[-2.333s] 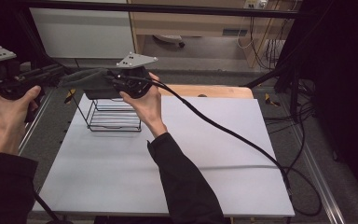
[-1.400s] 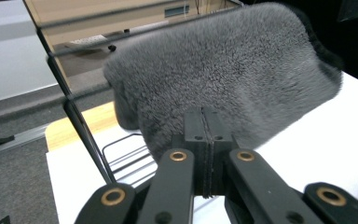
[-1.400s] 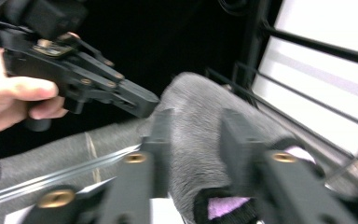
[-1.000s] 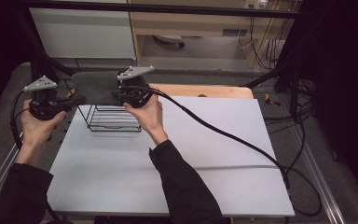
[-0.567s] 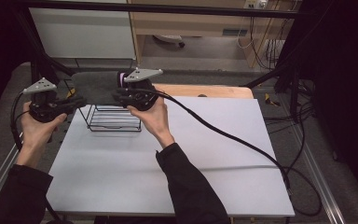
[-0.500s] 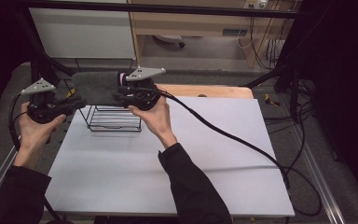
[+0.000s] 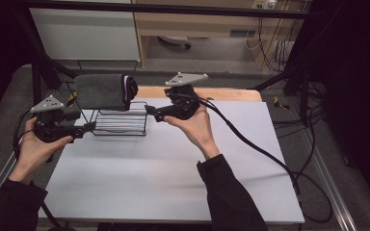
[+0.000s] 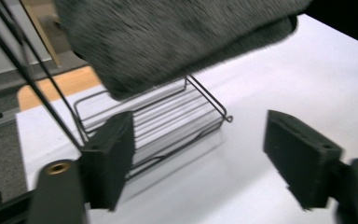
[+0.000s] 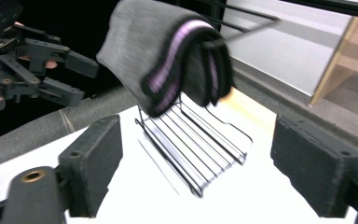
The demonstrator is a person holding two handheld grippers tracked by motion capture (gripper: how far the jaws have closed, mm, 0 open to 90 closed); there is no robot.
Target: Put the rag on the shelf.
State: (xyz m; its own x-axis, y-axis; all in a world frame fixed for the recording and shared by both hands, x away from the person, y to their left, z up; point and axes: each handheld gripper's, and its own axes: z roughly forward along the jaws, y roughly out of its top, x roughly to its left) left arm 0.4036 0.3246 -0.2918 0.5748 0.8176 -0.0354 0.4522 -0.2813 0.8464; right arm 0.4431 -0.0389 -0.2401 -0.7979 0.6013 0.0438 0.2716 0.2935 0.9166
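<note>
Draping over the wire rack on the bench: a folded grey cloth. Hanging between left hand-held gripper and right hand-held gripper, touching neither. Having just been opening, both standing released, nothing between the jaws.

A white tabletop stands in a dim room. Beyond its far edge, grey floor runs to a pale wooden cabinet and a white panel. Black cables hang at far right.

A: Towel: grey cloth, nubbly and matt, with a purple-striped hem. Rack: thin black metal wire, slight sheen.

B: Table: white top, smooth and matt, with a bare wood strip at the far edge. Jaws: black pads, dull and fine-grained.
</note>
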